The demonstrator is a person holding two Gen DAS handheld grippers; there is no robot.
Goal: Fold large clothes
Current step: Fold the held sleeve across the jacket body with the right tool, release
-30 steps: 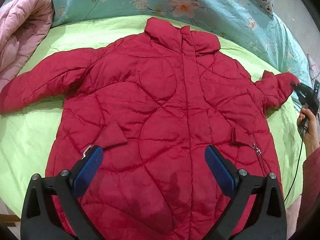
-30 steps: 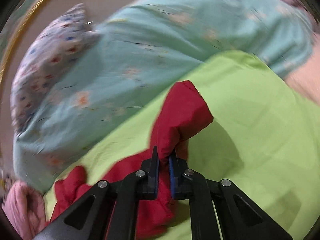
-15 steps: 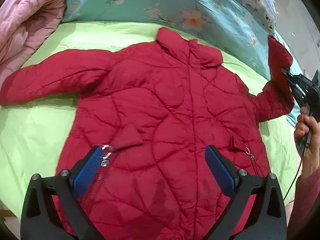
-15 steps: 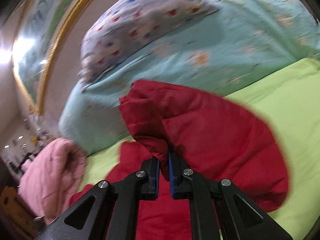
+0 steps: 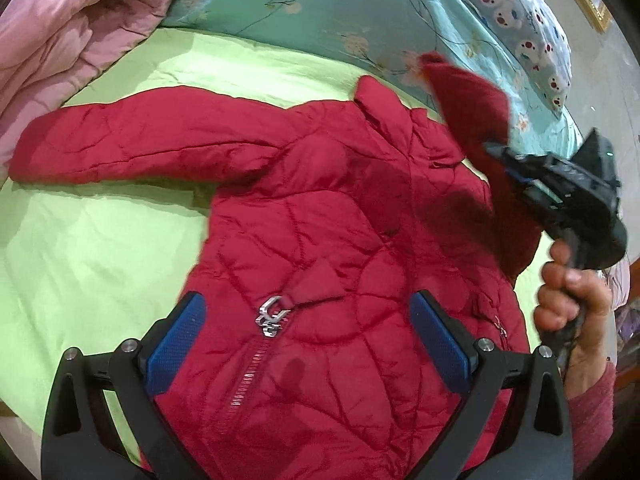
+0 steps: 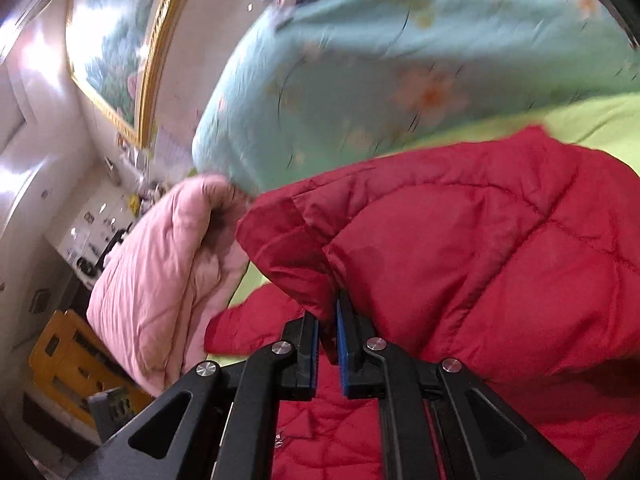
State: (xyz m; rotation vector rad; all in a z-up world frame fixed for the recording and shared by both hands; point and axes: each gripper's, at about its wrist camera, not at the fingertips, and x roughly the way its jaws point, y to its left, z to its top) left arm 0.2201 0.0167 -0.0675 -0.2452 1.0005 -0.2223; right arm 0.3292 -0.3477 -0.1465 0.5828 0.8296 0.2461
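A red quilted jacket [image 5: 328, 224] lies face up on a lime-green sheet [image 5: 92, 248], its left sleeve [image 5: 140, 140] stretched out flat. My left gripper [image 5: 306, 334] hovers open over the jacket's lower front, near the silver zipper pull [image 5: 272, 314]. My right gripper [image 6: 328, 328], held by a hand [image 5: 572, 296], is shut on the cuff of the other sleeve [image 6: 460, 264]. That sleeve [image 5: 468, 112] is lifted off the bed and hangs over the jacket's right shoulder.
A rolled pink quilt [image 5: 72, 28] lies at the sheet's far left. A teal floral duvet [image 5: 320, 4] and a patterned pillow [image 5: 524, 20] run along the back. A yellow crate [image 6: 72, 356] and a framed picture [image 6: 116, 40] are off the bed.
The right gripper has swung the sleeve up off the bed and in over the jacket's body. The left gripper drifted across the lower front, staying open.
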